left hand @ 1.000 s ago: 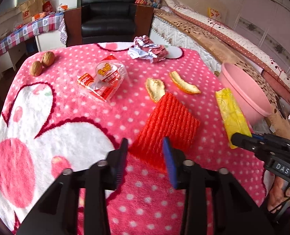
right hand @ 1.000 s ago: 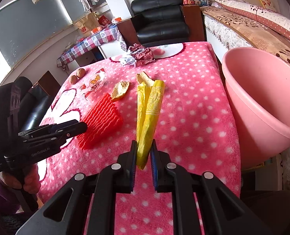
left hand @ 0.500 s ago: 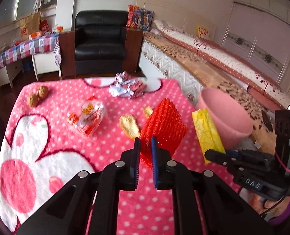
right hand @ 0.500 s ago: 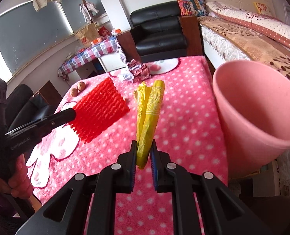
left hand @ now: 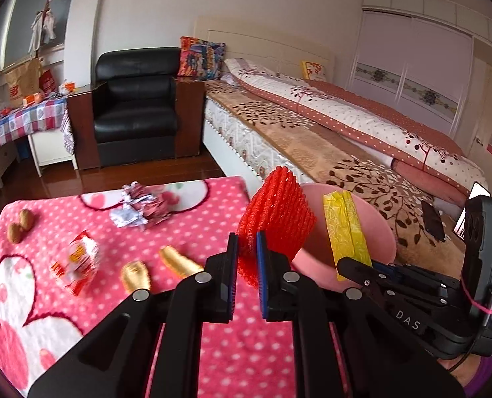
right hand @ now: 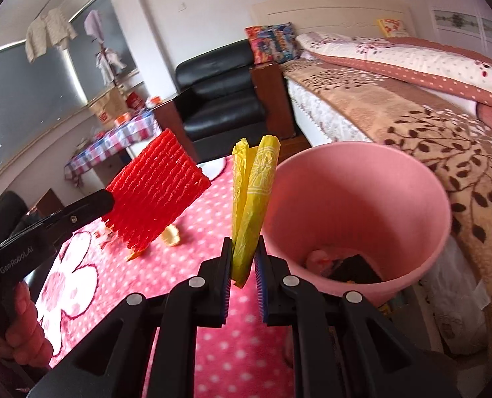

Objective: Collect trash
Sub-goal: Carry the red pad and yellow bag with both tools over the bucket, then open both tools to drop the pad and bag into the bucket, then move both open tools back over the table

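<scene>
My left gripper (left hand: 246, 248) is shut on a red foam fruit net (left hand: 275, 212) and holds it in the air above the table's right edge. It also shows in the right wrist view (right hand: 158, 192). My right gripper (right hand: 243, 255) is shut on a yellow wrapper (right hand: 250, 195), held upright beside the rim of the pink bin (right hand: 362, 205). The wrapper (left hand: 345, 229) and bin (left hand: 375, 232) also show in the left wrist view. The bin holds some trash at its bottom.
On the pink dotted tablecloth (left hand: 192, 222) lie a crumpled foil wrapper (left hand: 139, 207), a red-white snack bag (left hand: 76, 265), two peel pieces (left hand: 136, 275), and two walnuts (left hand: 20, 225). A bed (left hand: 328, 139) stands to the right, a black armchair (left hand: 136, 109) behind.
The left gripper closed on the red net and lifted it off the table toward the bin. The right gripper carried the yellow wrapper up next to the bin's rim.
</scene>
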`<state>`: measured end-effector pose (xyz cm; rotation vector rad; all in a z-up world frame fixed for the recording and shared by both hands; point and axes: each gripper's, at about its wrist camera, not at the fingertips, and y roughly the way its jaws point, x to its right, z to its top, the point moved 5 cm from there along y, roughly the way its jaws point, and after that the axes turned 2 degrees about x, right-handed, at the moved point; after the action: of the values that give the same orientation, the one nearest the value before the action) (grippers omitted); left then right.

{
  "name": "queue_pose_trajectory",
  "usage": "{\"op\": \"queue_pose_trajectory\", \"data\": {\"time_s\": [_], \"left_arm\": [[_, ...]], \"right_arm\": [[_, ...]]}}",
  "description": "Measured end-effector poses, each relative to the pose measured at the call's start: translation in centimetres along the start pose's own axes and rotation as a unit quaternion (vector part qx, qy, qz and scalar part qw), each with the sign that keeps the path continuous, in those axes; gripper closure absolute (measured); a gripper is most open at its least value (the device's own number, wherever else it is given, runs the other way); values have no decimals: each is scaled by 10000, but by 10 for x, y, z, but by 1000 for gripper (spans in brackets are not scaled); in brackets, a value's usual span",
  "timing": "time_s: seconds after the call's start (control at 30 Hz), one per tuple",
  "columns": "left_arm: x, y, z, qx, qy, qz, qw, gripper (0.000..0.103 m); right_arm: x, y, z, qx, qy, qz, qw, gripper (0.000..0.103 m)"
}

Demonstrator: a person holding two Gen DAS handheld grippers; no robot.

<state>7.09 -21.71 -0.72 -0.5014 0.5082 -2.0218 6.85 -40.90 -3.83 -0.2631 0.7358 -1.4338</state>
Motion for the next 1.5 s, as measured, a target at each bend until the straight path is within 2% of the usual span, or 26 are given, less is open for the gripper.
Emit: {"op": "queue_pose_trajectory", "data": {"time_s": [0.37,0.7,0.77,0.87,0.93,1.33,1.5], "left_arm": [[53,56,7,-257,308,-109,9991,93],[73,94,3,-479,418,-94,9979,91],[76,100,1,-562,426,-116,9974,90],[79,105,0,-634,376,-224,9970,74],[80,105,0,-633,378,-278,9969,70],[85,85,0,-396,412,-346,9978,69],[77,75,-8,-518,352,-269,9977,69]], "right_arm": [[72,5,13,97,444,-392,9982,90],[102,25,13,68,632,-503,9967,88],[101,25,12,57,650,-483,9967,82],[104,26,10,49,658,-535,9964,73],[107,27,9,50,685,-563,9961,71],[98,17,-1,30,739,-461,9962,70],[83,9,-6,29,676,-389,9969,70]]}}
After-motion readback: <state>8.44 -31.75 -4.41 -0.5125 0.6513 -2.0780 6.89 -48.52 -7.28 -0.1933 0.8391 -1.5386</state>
